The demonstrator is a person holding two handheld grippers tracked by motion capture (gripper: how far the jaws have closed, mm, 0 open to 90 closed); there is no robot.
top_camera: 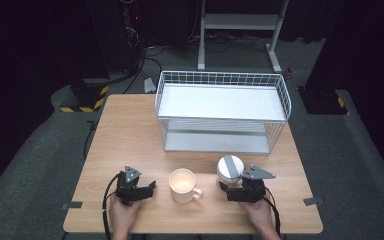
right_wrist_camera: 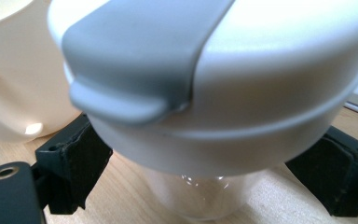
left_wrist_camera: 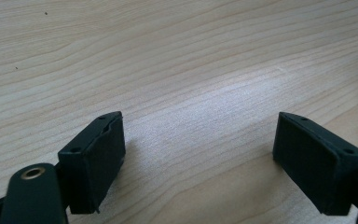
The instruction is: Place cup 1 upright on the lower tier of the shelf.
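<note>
While the left gripper (top_camera: pixel 147 187) rests low over bare wood near the front left of the table (top_camera: pixel 130 130), its jaws stand apart with nothing between them; the left gripper view shows plain grain running between the two black pads (left_wrist_camera: pixel 98 158). The right gripper (top_camera: pixel 225 187) sits at the front right, reaching toward a small clear jar (top_camera: pixel 229 170) with a white lid and a grey flip tab. In the right gripper view the jar (right_wrist_camera: pixel 205 196) fills the gap between the jaws: its glass body stands upright on the table, the wide lid (right_wrist_camera: pixel 261 93) overhanging both pads, the grey tab (right_wrist_camera: pixel 140 56) facing the camera. The pads flank the glass on either side, one at the left, one at the right, yet a strip of wood shows between each pad and the glass, so the jaws are spread around the jar and not pressing on it. A cream mug (top_camera: pixel 182 185) stands just beside the jar, on the side toward the left gripper, its handle turned toward the jar; it lies between the two grippers. Behind them, farther across the table, stands a white wire basket (top_camera: pixel 280 92) with a shelf inside, well apart from the jar.
</note>
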